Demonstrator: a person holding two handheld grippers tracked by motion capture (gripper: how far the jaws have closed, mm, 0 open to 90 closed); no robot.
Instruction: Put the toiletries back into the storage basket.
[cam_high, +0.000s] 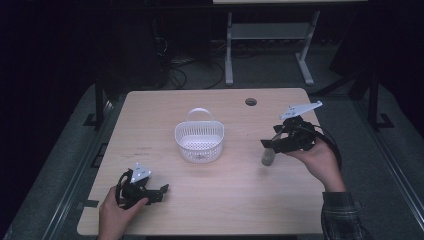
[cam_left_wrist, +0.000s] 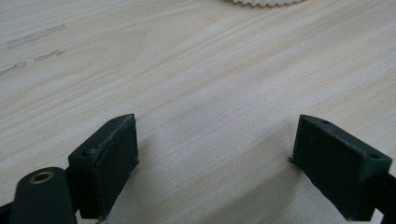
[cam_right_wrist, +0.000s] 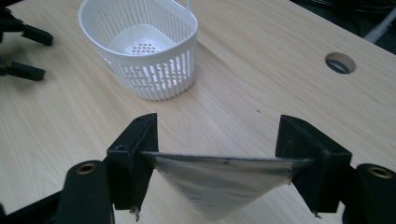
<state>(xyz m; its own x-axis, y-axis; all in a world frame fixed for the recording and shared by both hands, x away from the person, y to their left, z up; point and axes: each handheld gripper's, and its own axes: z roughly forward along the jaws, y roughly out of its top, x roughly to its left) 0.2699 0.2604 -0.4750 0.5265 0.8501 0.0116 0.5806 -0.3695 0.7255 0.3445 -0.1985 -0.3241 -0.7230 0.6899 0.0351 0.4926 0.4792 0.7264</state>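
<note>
- The right gripper (cam_high: 272, 146) sits at the right of the high view, held in the person's right hand (cam_high: 320, 159), with its grey three-cornered plate (cam_high: 300, 108) tilted up above it.
- In the right gripper view its two black jaws pinch the flat top edge of a silvery pouch (cam_right_wrist: 217, 184), which narrows to a point below them and hangs at the bottom centre of the frame.
- In the high view that pouch (cam_high: 267, 157) shows as a small grey shape just under the jaws, low over the table; whether it touches the wood I cannot tell.
- The left gripper (cam_high: 162, 192) lies at the lower left of the high view, in the person's left hand (cam_high: 116, 212), resting on or just above the table.
- In the left gripper view its jaws stand spread wide, with bare wood between them.
- A white slatted basket (cam_high: 199, 141) with a thin upright handle stands at the centre of the high view, between the two grippers and well apart from both.
- In the right gripper view the basket (cam_right_wrist: 144, 46) is at upper left, with only its perforated floor showing inside.
- The light wooden table (cam_high: 215, 200) has a round cable hole (cam_high: 251, 102) near its far edge, upper right of centre.
</note>
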